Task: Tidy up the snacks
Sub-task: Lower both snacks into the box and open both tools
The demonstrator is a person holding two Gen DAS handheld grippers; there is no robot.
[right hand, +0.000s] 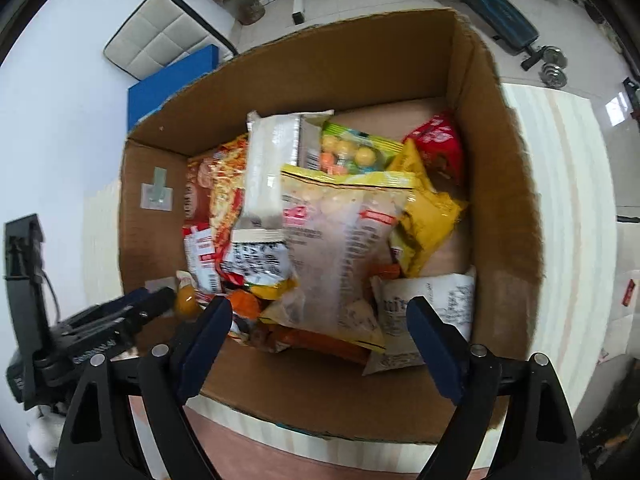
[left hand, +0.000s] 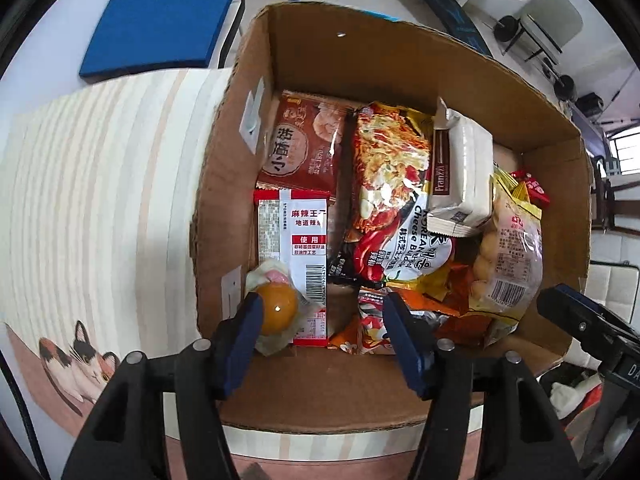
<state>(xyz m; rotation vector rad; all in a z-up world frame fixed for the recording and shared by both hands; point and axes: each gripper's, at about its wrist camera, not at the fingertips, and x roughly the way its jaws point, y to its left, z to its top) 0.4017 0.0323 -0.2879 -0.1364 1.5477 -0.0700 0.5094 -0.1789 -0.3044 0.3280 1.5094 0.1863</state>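
An open cardboard box [left hand: 440, 52] on the table holds several snack packs. Among them are a brown bun pack [left hand: 304, 148], a cheese noodle bag [left hand: 392, 184], a white Franzzi pack [left hand: 464, 168] and a clear bag of round puffs [left hand: 508, 260]. My left gripper [left hand: 322, 320] points down into the box's near left corner, open. A wrapped orange jelly [left hand: 276, 308] lies against its left finger [left hand: 244, 320]; the other finger stands well apart. My right gripper [right hand: 320, 324] hangs open over the puff bag [right hand: 340, 248] and a white paper packet [right hand: 424, 308], pressing neither.
The box [right hand: 512, 184] stands on a striped tablecloth [left hand: 100, 184] with a cat print [left hand: 80, 356]. A blue cushion [left hand: 160, 24] lies on a seat behind. Dumbbells [right hand: 554, 64] and a bench are on the floor beyond. Each gripper shows at the edge of the other's view.
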